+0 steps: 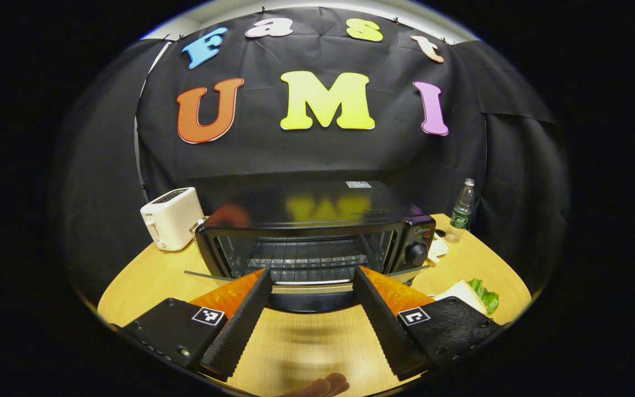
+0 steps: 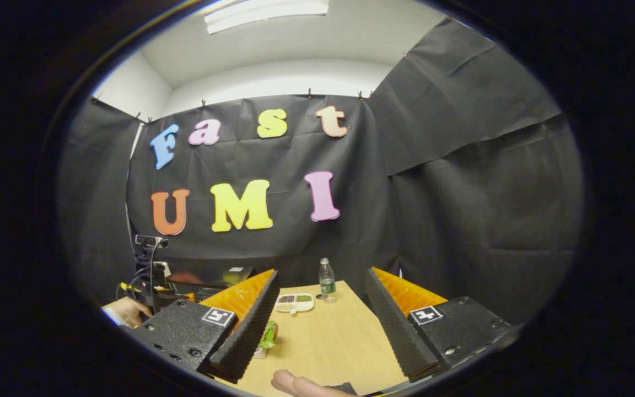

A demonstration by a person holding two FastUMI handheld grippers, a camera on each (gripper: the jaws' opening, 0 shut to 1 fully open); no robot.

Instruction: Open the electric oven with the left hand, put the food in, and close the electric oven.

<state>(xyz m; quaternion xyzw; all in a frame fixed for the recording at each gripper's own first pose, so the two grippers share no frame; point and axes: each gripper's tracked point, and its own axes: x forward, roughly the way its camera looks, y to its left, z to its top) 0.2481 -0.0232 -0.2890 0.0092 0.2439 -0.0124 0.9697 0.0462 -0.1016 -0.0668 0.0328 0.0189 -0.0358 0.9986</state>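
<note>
In the left gripper view the left claw (image 1: 312, 286) is spread wide, gripping nothing, its fingertips flanking the lowered door (image 1: 306, 288) of the electric oven (image 1: 317, 234) at 12 o'clock on the table (image 1: 306, 342). The oven's rack shows inside. A white toaster (image 1: 171, 218) stands at 10 o'clock, a water bottle (image 1: 462, 210) at 2 o'clock, and the sandwich (image 1: 474, 295) at 3 o'clock. In the right gripper view the right claw (image 2: 322, 295) is also apart and empty, with a divided snack dish (image 2: 294, 302) and the bottle at 12 o'clock.
</note>
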